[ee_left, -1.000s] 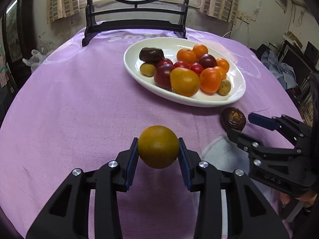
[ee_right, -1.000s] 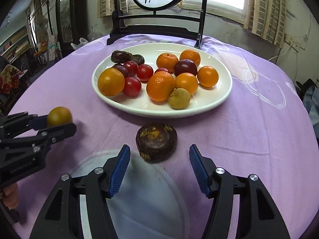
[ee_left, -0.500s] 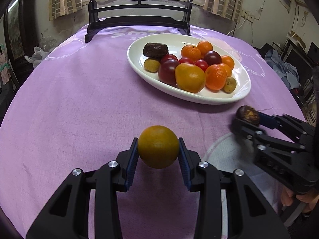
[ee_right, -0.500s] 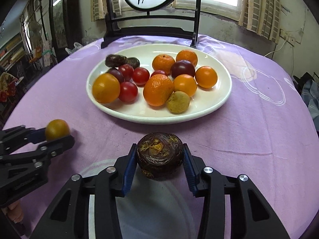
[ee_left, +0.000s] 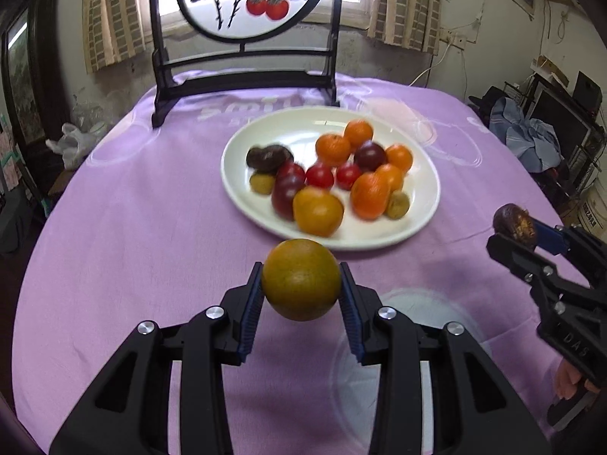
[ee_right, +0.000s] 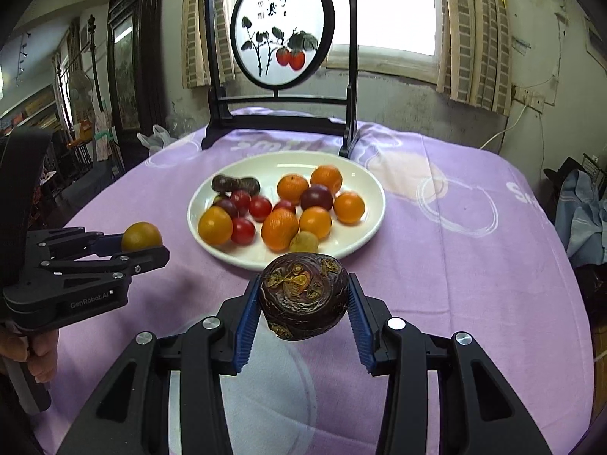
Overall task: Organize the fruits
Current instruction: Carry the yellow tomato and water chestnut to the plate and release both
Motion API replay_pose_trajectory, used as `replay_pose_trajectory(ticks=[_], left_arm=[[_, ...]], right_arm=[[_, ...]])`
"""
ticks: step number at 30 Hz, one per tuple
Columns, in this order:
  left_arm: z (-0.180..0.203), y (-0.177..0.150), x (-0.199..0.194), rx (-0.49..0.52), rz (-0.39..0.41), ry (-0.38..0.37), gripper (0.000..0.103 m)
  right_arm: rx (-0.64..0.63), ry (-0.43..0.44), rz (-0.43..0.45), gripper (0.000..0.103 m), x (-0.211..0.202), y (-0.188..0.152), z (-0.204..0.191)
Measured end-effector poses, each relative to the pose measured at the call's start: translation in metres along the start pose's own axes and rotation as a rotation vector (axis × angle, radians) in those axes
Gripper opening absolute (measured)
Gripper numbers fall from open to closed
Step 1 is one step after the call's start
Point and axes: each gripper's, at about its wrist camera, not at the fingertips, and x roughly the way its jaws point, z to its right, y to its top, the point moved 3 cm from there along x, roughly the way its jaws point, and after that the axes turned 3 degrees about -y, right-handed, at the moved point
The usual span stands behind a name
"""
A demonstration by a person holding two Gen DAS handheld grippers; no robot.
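Observation:
My left gripper (ee_left: pixel 301 295) is shut on a greenish-orange citrus fruit (ee_left: pixel 301 279) and holds it above the purple cloth, short of the white oval plate (ee_left: pixel 425 208). It also shows in the right wrist view (ee_right: pixel 141 236). My right gripper (ee_right: pixel 303 305) is shut on a dark wrinkled passion fruit (ee_right: pixel 303 295), lifted off the table near the plate's (ee_right: pixel 373 204) front rim. The passion fruit shows at the right in the left wrist view (ee_left: pixel 514 223). The plate holds several oranges, red tomatoes, dark plums and small brown-green fruits.
A black-framed round painted screen (ee_right: pixel 282 38) stands at the table's far edge behind the plate. The round table is covered by a purple cloth (ee_left: pixel 132 227). Clothes and clutter (ee_left: pixel 531 140) lie beyond the right edge. A white bag (ee_left: pixel 74 144) lies off the left.
My right gripper closed on the passion fruit and lifted it off the cloth. Both grippers rose with their fruits, and the plate now sits farther ahead in both views.

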Motion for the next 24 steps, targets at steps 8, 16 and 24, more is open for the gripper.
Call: replay_pose_trajectory(ticks=[8,16,24], left_arm=[[0.006,0.063,0.014,0.001,0.045,0.032,0.037],[-0.004,0.088,0.055,-0.020,0.013,0.069,0.037],[-0.015,0.098,0.095,-0.049,-0.025,0.086,0.037]], right_arm=[[-0.026,-0.009,0.044,0.044,0.026,0.040,-0.006],[-0.051,0.003,0.014,0.044,0.070,0.058,-0.016],[-0.058,-0.014,-0.028,0.044,0.116,0.063,-0.018]])
